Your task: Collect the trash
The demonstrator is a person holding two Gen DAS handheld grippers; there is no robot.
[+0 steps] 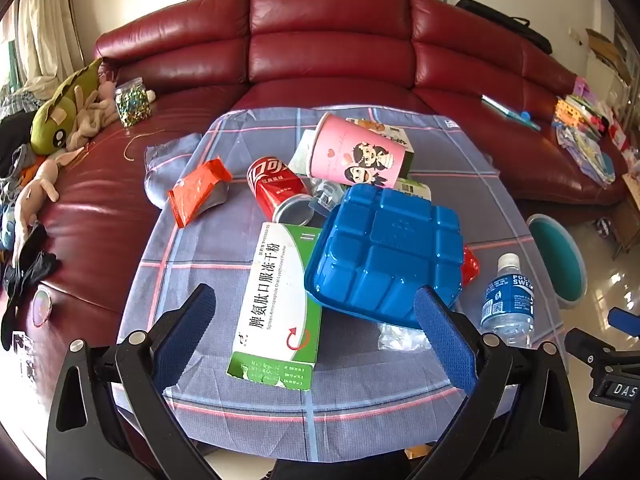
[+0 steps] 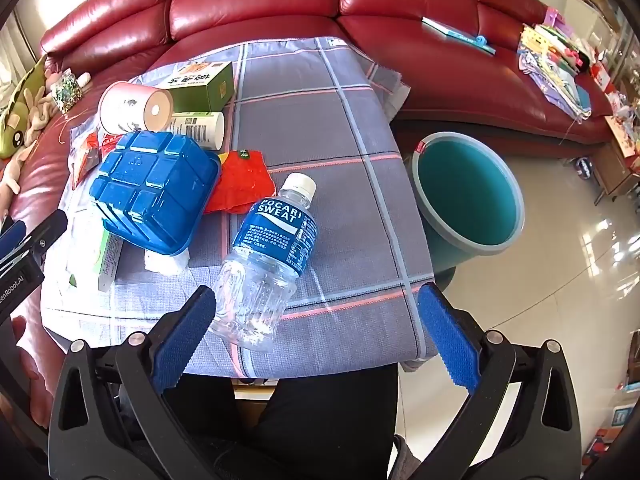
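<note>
Currently both tongs are spread wide and hold nothing. The right gripper (image 2: 316, 336) hangs over the near edge of a cloth-covered table (image 2: 352, 152), angled steeply down. A clear plastic bottle (image 2: 268, 256) lies on its side just ahead of it, its base close by the gripper's left finger and not yet between the two. The bottle's long axis runs away from the tongs and slightly right, with the white cap at the far end. A teal bin (image 2: 468, 196) stands on the floor off to the right, beyond the table edge.

The left gripper (image 1: 316, 336) hovers above a green and white medicine box (image 1: 280, 304), which lies lengthwise between its fingers. A blue plastic tray (image 1: 384, 248) sits upside down just ahead and to the right, overlapping the box's far corner.

Risks, as a judgement: the bottle is round and likely empty, so a closing finger that meets it off-centre could roll it aside or off the near edge. Lifting the box could drag the tray.
</note>
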